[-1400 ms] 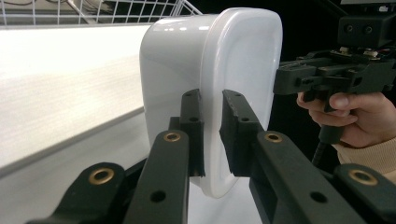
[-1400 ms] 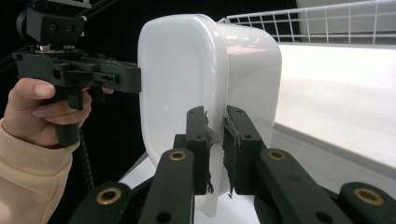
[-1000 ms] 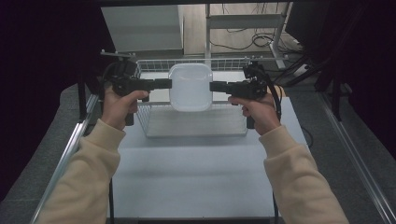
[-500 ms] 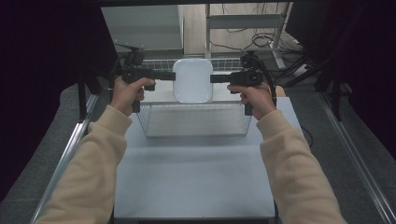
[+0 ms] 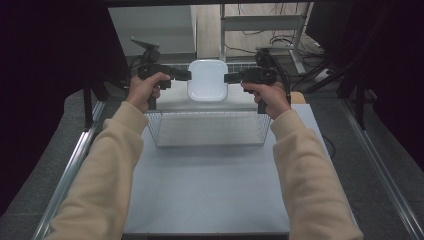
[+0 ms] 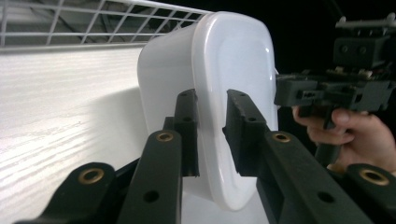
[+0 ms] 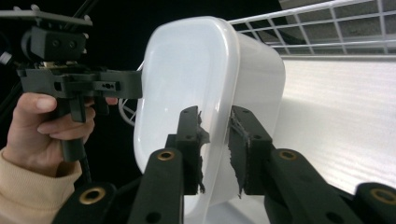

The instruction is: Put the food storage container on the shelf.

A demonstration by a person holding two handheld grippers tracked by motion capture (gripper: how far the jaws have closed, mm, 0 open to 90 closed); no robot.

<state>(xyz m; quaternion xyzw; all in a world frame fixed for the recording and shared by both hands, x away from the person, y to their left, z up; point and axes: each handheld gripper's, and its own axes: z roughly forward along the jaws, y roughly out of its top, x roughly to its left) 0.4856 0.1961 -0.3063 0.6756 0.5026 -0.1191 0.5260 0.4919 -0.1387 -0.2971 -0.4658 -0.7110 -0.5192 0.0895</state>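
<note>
A white plastic tub [image 5: 207,80] stands on edge over the far end of a wire basket [image 5: 207,129], its hollow side facing me. My left gripper [image 5: 187,76] straddles its left rim and my right gripper [image 5: 227,77] its right rim. In the left gripper view the jaws [image 6: 212,100] sit either side of the tub's [image 6: 233,60] rim, and they have just been opening. In the right gripper view the jaws [image 7: 215,116], with torn pads, flank the tub's [image 7: 187,70] rim and have also just been opening. Whether the tub rests on the basket floor I cannot tell.
The basket sits at the far end of a pale table top [image 5: 210,190]. Its wire wall [image 6: 93,18] rises just behind the tub. Metal rails [image 5: 75,165] run along both table sides. Dark curtains and a desk frame [image 5: 260,25] stand beyond.
Both hands carried the tub away from me and slightly down, from over the basket's middle to its far end. Both pairs of jaws stand a little wider than before.
</note>
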